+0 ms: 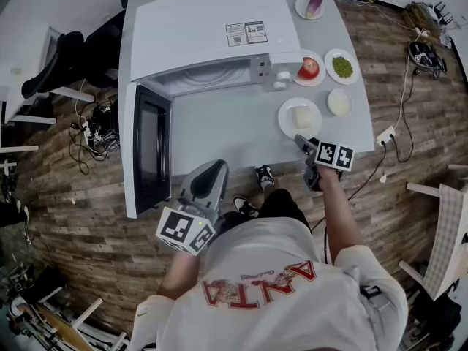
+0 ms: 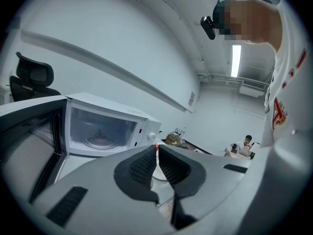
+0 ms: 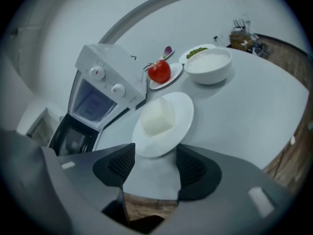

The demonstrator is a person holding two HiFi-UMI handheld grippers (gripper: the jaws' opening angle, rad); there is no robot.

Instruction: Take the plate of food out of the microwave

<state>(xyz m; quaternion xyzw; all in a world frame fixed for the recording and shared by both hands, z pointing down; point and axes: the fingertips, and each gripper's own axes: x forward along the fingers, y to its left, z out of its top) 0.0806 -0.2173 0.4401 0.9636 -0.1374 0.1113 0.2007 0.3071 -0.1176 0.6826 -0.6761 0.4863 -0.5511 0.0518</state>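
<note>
One plate [image 1: 287, 127] [image 3: 184, 106] with a pale block of food [image 1: 302, 115] [image 3: 157, 117] on it, and it's already out of the microwave [image 1: 205, 28] [image 3: 110, 77]. It's sitting on the grey table [image 1: 219, 130], just right of the oven's open front and toward the near edge.

My right gripper [image 1: 302, 143] [image 3: 151, 163] is right at the plate's near rim with its jaws spread wide. The rim pokes in between the tips, but the pads aren't pressing on it, so nothing's pinched.

Just right of the plate is a white bowl [image 1: 338, 102] [image 3: 209, 65]. Behind that, farther back, are a tomato [image 1: 309, 68] [image 3: 159, 71] on its own dish beside the oven knobs and a dish of green stuff [image 1: 341, 66] [image 3: 197, 52].

The microwave door [image 1: 150, 152] hangs open on the left, and the left gripper view looks in at the glass turntable [image 2: 100, 142]. My left gripper [image 1: 214, 168] [image 2: 157, 153] is off the near side of the table by that door, jaws pressed together, holding nothing.
</note>
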